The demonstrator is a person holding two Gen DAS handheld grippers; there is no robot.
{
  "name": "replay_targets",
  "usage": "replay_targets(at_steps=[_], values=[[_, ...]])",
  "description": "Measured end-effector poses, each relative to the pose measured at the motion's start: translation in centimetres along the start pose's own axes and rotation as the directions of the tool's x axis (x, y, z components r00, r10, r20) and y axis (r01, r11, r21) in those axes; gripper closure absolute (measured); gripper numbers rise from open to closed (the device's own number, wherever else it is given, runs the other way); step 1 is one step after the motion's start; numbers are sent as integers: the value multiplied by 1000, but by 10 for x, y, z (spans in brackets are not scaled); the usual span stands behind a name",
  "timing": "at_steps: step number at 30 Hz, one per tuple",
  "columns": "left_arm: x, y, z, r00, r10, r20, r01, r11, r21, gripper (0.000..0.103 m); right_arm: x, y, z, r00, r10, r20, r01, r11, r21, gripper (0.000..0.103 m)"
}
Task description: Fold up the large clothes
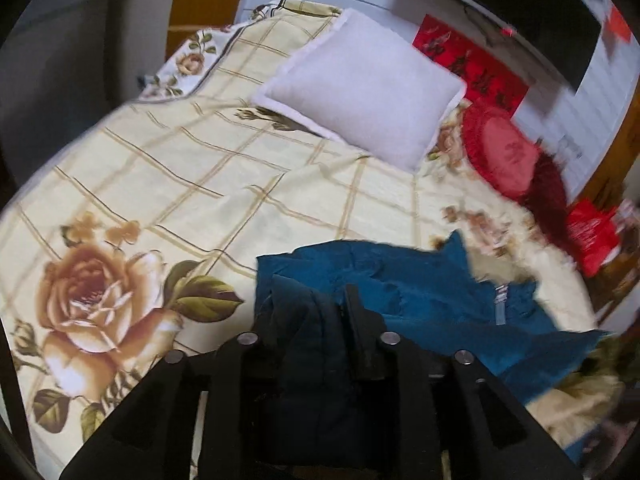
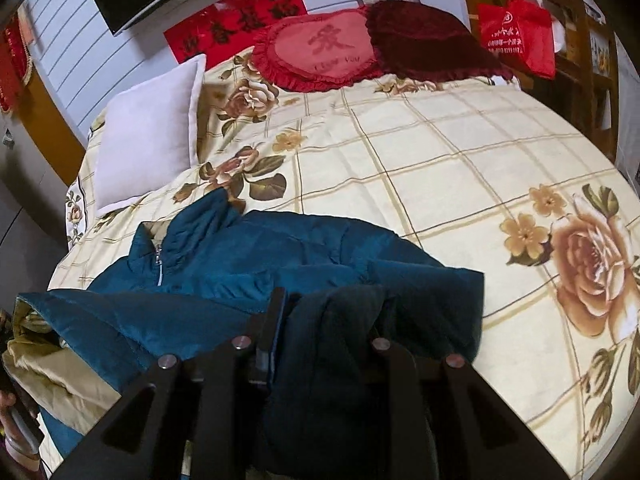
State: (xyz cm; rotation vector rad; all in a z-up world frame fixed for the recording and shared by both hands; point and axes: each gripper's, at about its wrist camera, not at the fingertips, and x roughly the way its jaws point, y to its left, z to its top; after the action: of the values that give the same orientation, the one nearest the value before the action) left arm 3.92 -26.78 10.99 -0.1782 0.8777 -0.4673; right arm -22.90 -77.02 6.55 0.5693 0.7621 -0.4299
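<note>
Left gripper [image 1: 320,304]: a dark fold of the teal jacket [image 1: 420,284] bunched between the jaws; only one finger shows clear of the cloth, so whether the pads press on it I cannot tell. Right gripper [image 2: 324,312]: jaws clamped together on another fold of the same jacket, cloth draped over the far finger.

Jacket lies spread on the bed's floral quilt [image 2: 440,152], zip and collar toward the white pillow [image 2: 148,136]. Beyond: red heart cushion [image 2: 320,52] touching a maroon cushion [image 2: 424,40] at the wall. Red bag [image 2: 516,36] beside the bed.
</note>
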Motion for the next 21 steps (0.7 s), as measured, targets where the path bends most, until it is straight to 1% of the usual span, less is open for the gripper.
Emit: replay_targets(at_steps=[1, 2, 3, 5, 6, 8, 11, 12, 14, 15, 16, 18, 19, 21], values=[[-7, 3, 3, 1000, -24, 8, 24, 1000, -14, 52, 1, 1, 1, 1000, -1, -5, 1, 1000, -3, 80], [-19, 8, 4, 999, -47, 29, 47, 998, -28, 42, 1, 2, 1, 1000, -2, -8, 2, 1000, -4, 79], [-33, 12, 5, 997, -44, 63, 46, 998, -32, 30, 3, 3, 2, 1000, -7, -11, 7, 1000, -6, 78], [-58, 14, 3, 990, -43, 136, 47, 999, -24, 25, 4, 6, 2, 1000, -23, -12, 23, 1000, -9, 78], [-71, 14, 0, 984, -54, 169, 56, 998, -10, 25, 3, 7, 2, 1000, -27, -11, 27, 1000, -4, 78], [-89, 6, -9, 980, -71, 186, 62, 997, 54, 24, 0, 8, 4, 1000, -26, -8, 26, 1000, 5, 76], [-91, -14, -27, 986, -64, 156, 37, 985, 167, 24, -20, 12, 9, 999, 10, 38, -10, 1000, -3, 63], [-85, -22, -34, 990, -50, 132, 23, 980, 199, 24, -29, 14, 11, 998, 27, 52, -27, 1000, 1, 55], [-66, -37, -48, 998, -1, 60, -14, 969, 248, 25, -46, 18, 14, 996, 63, 70, -63, 998, 2, 33], [-51, -45, -56, 999, 26, 20, -31, 964, 264, 25, -58, 22, 16, 994, 68, 90, -67, 998, -10, 30], [-41, -47, -60, 999, 44, 0, -42, 963, 268, 25, -70, 26, 17, 991, 66, 115, -63, 998, -28, 27], [-16, -52, -70, 994, 104, -42, -89, 960, 264, 25, -92, 32, 21, 984, 83, 156, -76, 996, -51, 25], [-8, -53, -73, 991, 125, -56, -106, 959, 263, 25, -100, 33, 22, 981, 91, 173, -83, 995, -55, 25], [0, -53, -75, 989, 141, -45, -125, 961, 248, 25, -122, 39, 22, 968, 123, 218, -111, 991, -70, 25]])
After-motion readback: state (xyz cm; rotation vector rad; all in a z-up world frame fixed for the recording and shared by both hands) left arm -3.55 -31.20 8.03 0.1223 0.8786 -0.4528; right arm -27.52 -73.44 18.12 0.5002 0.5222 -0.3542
